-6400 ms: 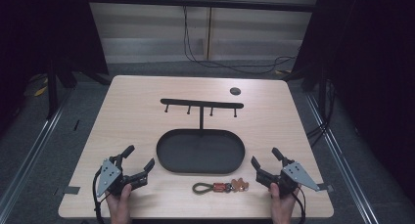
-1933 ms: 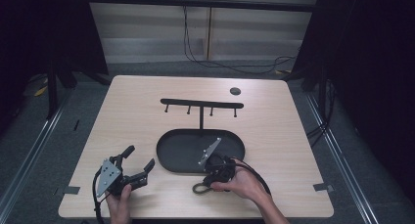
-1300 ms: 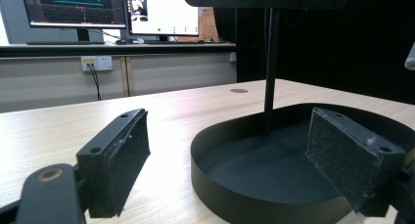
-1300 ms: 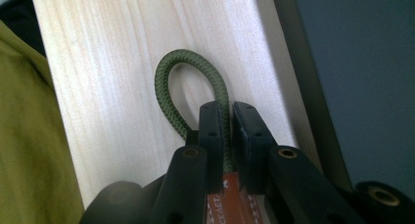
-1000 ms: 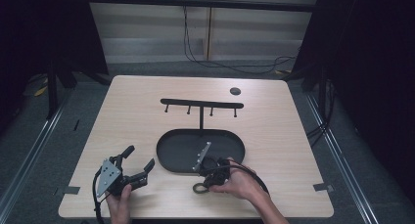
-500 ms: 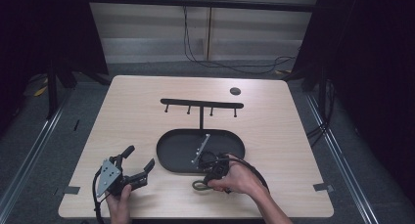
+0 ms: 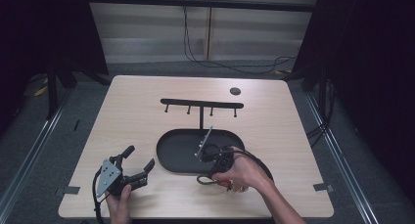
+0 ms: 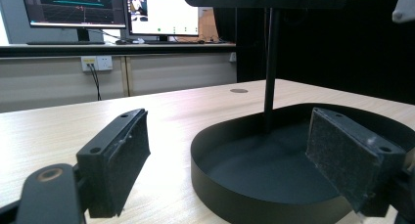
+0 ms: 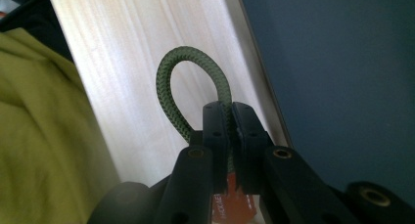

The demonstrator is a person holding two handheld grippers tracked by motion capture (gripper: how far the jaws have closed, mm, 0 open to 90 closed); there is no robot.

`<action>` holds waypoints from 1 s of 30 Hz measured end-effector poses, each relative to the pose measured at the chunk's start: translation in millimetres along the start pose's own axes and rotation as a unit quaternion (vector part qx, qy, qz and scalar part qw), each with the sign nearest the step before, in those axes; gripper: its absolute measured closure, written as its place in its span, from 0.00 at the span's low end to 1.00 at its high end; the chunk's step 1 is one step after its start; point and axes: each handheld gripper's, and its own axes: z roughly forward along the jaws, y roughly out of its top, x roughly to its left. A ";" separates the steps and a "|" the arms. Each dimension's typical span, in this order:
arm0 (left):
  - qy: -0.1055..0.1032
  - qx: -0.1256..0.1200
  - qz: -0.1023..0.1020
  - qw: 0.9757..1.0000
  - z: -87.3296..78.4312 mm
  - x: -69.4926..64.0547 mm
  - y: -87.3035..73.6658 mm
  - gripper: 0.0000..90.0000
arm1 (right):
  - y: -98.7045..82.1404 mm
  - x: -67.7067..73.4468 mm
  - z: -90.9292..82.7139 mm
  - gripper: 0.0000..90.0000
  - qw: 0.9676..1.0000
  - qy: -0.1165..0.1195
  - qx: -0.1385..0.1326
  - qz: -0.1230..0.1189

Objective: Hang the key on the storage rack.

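High view first: my right gripper hangs over the near rim of the black oval tray, and a green cord loop dangles from it just in front of that rim, over the wooden table. Right gripper view gives the grip itself: my two black jaws are pressed together on one side of the green cord loop, which arches up past the jaw tips, with something orange showing low between the jaws. Pale tabletop lies behind the loop there, and the tray's dark surface sits to one side.

My left gripper rests on the table just left of the tray, its jaws spread wide with nothing between them. Left gripper view shows the same: both pads stand well apart, framing the tray's wall and the thin black post rising from the tray's floor. That post carries a hook bar beyond the tray's far side.
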 end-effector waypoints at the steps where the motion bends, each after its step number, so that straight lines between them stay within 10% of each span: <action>1: 0.000 0.000 0.000 1.000 0.0 0.0 0.0 0.17 | 0.2 0.0 -4.7 0.95 1.000 -0.005 0.002 -0.001; 30: 0.000 0.000 0.000 1.000 0.0 0.0 0.0 0.17 | 8.7 -7.1 -56.6 0.95 0.999 -0.030 0.028 0.007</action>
